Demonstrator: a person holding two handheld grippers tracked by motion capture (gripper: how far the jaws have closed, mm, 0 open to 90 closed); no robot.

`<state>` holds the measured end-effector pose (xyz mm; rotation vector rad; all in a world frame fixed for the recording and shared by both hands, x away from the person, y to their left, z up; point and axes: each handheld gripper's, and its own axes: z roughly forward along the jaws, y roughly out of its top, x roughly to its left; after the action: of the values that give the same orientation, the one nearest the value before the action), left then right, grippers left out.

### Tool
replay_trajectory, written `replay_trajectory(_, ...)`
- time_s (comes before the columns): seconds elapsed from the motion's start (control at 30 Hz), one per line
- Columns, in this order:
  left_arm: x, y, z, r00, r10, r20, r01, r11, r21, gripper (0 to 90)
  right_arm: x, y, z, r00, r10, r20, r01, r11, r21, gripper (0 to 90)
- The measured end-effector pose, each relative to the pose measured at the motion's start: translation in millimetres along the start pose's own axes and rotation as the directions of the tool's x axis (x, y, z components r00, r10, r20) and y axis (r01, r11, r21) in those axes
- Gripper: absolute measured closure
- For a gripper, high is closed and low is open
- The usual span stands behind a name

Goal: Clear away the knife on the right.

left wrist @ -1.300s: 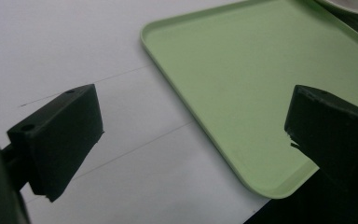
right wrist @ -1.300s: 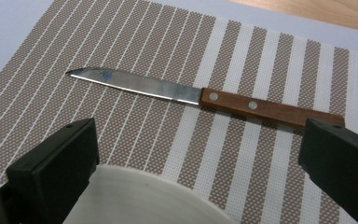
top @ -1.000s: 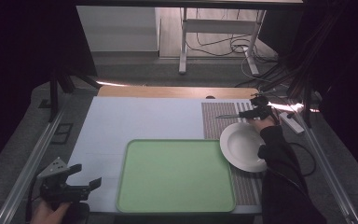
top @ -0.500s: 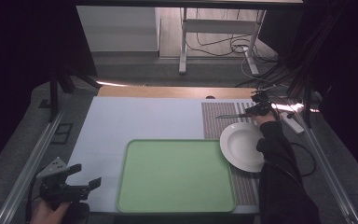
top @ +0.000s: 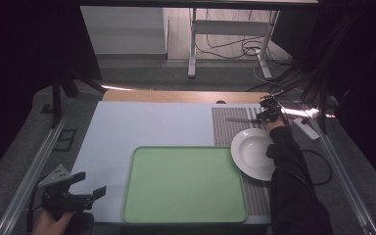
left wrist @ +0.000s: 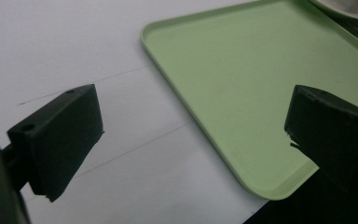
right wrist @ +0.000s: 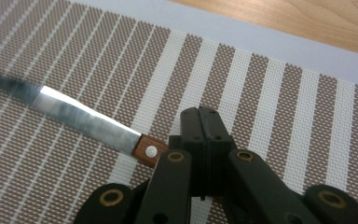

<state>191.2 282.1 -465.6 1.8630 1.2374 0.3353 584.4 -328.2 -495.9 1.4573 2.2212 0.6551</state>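
Observation:
A knife (top: 240, 120) with a steel blade and a wooden handle (right wrist: 148, 151) lies flat on the striped placemat (top: 223, 131), blade pointing left. My right gripper (top: 268, 115) is at the handle's end. Its fingers are pressed together with no gap (right wrist: 203, 128), and the rest of the handle is hidden under them. Whether they touch it I cannot tell. My left gripper (top: 91, 184) hovers near the table's front left corner, jaws wide apart (left wrist: 191, 135) with nothing between them, looking at the green tray (left wrist: 242, 70).
The empty green tray (top: 183, 148) lies at the front middle of the pale table sheet. A white deep plate (top: 252, 154) rests on the placemat just right of it, below the knife. A wooden strip (right wrist: 284, 14) borders the far edge.
My right hand has sunk slightly onto the knife's handle end. The knife, plate, tray and left gripper have stayed put.

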Motion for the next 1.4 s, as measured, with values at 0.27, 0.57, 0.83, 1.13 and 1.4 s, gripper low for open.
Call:
replay_trajectory(0.27,-0.3,0.0,-0.2,1.0,0.001,0.0,-0.001,1.0,-0.002,3.9,-3.2,-7.0,-3.1,1.0,-0.007,-0.004,0.007,0.999,0.048,89.8)
replay_trajectory(0.57,-0.7,0.0,-0.2,1.0,0.004,0.001,-0.004,1.0,-0.004,3.9,-7.4,-10.4,-14.1,0.9997,0.006,-0.023,-0.005,0.999,0.042,85.1)
replay_trajectory(0.83,-1.0,0.0,-0.3,1.0,0.007,0.001,-0.007,1.0,-0.003,3.9,-1.3,-1.9,-22.5,0.9966,0.06,-0.057,-0.059,0.998,0.024,43.0)
replay_trajectory(1.13,-1.0,0.0,-0.3,1.0,0.007,0.001,-0.007,1.0,-0.004,4.0,12.9,2.6,-11.9,0.9993,0.03,-0.023,-0.029,0.997,0.075,0.9)
replay_trajectory(1.4,-0.9,-0.1,-0.4,1.0,0.007,0.002,-0.007,1.0,-0.004,4.0,21.8,2.2,-1.0,0.9999,-0.009,-0.012,0.011,0.988,0.153,0.0)
